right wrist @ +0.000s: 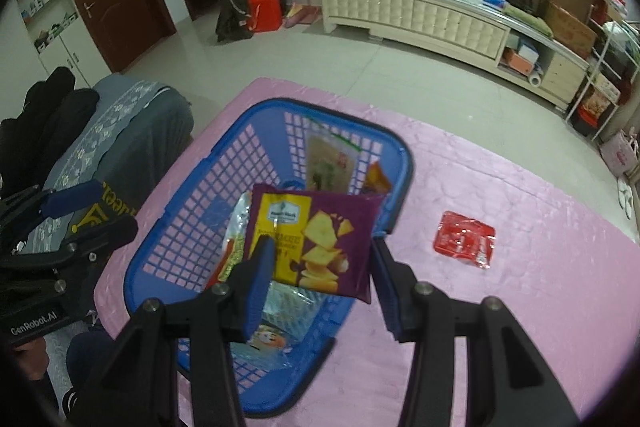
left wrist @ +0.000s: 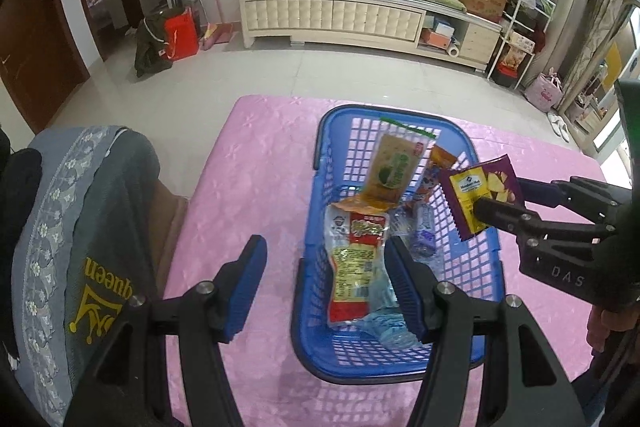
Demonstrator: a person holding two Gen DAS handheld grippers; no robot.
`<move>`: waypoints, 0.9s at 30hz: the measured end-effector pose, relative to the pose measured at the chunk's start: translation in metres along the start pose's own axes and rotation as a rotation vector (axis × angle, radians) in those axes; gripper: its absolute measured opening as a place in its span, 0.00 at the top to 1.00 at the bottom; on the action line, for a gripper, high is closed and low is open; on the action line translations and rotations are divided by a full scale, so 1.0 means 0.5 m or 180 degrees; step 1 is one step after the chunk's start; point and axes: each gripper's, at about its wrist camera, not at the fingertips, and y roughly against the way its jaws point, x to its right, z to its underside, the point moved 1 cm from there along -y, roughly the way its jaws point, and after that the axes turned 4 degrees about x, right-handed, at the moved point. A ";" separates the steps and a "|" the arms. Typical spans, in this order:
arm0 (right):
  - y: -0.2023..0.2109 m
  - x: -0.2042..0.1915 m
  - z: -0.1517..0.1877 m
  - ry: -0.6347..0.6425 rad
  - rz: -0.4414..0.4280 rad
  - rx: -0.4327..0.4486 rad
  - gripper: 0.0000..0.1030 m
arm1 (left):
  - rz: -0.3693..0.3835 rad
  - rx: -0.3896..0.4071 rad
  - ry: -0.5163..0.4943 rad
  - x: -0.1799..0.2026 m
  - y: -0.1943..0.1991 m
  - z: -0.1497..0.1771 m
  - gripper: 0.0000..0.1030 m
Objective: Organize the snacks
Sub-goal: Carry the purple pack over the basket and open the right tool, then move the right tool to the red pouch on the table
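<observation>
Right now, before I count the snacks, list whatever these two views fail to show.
- Basket bottom, right wrist view: the purple cracker packet held in the right gripper covers the middle.
- Clear wrappers, left wrist view: contents too glary to tell.
- Red packet on the pink cloth: print too small, blurred.
- Basket's near rim, left wrist view: partly behind the left gripper's fingers.

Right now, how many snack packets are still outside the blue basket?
2: the purple cracker packet held in the right gripper above the blue basket, and a red packet on the pink tablecloth.
</observation>
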 end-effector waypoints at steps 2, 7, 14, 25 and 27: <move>-0.010 -0.007 0.000 0.0022 -0.0009 -0.0034 0.49 | 0.0003 -0.0022 0.0031 -0.011 -0.009 0.002 0.43; -0.045 -0.025 -0.005 0.0094 -0.0029 -0.0141 0.49 | 0.0008 -0.0060 0.0070 -0.025 -0.028 0.001 0.43; -0.094 -0.041 -0.004 0.0149 0.0003 -0.0296 0.49 | 0.0004 -0.0079 0.0102 -0.041 -0.040 0.003 0.43; -0.095 -0.022 -0.002 0.0111 0.0081 -0.0259 0.25 | -0.0035 -0.0083 -0.0065 -0.014 -0.037 0.010 0.43; -0.081 -0.015 -0.002 0.0092 0.0031 -0.0222 0.25 | -0.0033 -0.0075 -0.0085 -0.007 -0.034 0.009 0.43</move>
